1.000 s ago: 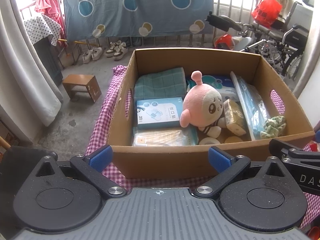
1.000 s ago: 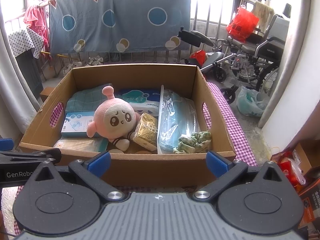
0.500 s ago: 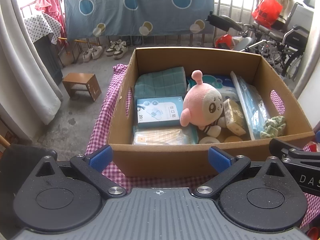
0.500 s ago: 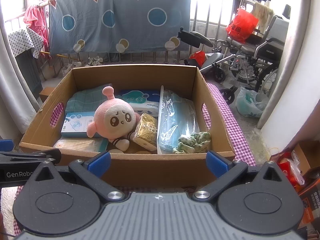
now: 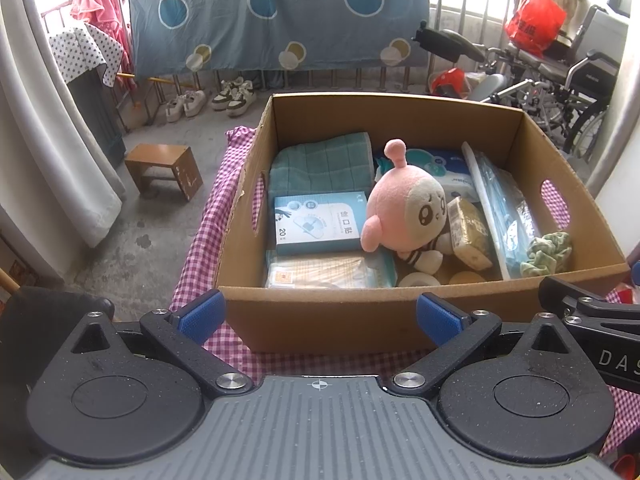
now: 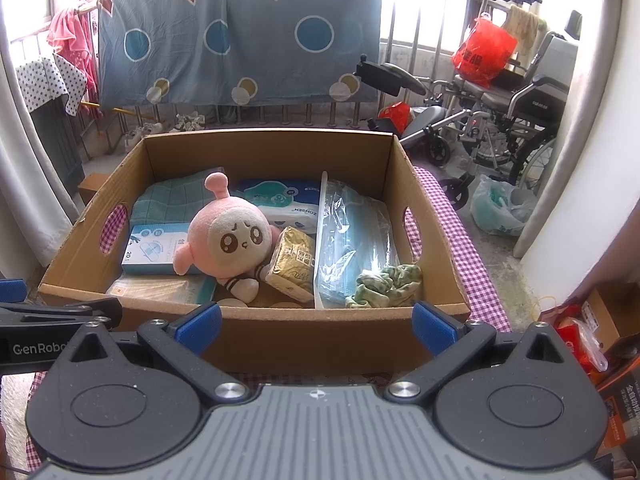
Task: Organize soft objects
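Both hand-held grippers, left (image 5: 318, 314) and right (image 6: 316, 322), gape empty before the box (image 6: 256, 330); grabbing the plush (image 6: 230, 240) could snag the gold tissue pack (image 6: 294, 262) touching it.

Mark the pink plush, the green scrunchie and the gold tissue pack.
pink plush (image 6: 236, 240), right wrist view, on its face.
green scrunchie (image 6: 384, 284), right wrist view, on its bunched fabric.
gold tissue pack (image 5: 470, 232), left wrist view, on its top face.
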The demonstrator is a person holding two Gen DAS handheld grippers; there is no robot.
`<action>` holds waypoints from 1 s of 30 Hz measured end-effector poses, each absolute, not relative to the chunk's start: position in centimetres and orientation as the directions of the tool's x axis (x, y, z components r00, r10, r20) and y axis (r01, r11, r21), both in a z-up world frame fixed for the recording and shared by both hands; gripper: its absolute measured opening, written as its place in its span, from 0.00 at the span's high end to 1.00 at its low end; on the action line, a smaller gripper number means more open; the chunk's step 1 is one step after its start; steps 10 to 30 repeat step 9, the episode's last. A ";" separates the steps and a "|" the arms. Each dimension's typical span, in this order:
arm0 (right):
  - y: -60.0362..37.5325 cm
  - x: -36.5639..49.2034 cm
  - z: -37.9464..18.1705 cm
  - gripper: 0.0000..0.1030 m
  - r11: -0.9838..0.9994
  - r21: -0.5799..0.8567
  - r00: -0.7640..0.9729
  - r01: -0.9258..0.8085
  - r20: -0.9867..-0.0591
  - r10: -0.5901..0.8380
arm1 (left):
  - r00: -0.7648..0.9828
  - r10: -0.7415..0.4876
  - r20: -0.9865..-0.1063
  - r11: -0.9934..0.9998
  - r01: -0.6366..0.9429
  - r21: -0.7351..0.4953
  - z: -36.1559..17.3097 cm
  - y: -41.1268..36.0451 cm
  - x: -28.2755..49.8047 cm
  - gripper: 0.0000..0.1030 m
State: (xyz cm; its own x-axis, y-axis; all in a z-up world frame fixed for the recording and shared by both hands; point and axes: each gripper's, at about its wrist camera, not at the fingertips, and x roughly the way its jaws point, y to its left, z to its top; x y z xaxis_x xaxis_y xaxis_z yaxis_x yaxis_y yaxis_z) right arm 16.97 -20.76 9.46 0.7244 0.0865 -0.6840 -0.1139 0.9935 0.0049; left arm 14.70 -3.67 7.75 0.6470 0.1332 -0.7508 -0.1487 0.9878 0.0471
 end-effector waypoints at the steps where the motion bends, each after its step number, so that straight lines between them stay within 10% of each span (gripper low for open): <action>1: -20.8 17.0 9.5 0.00 0.993 0.004 0.724 -0.114 -0.684 0.086 | 0.646 0.134 -0.751 0.988 -0.150 0.047 7.7 -3.7 14.7 0.01; 30: -20.7 16.9 9.5 0.00 0.993 0.004 0.724 -0.114 -0.684 0.086 | 0.644 0.133 -0.753 0.987 -0.152 0.045 7.6 -3.9 14.5 0.01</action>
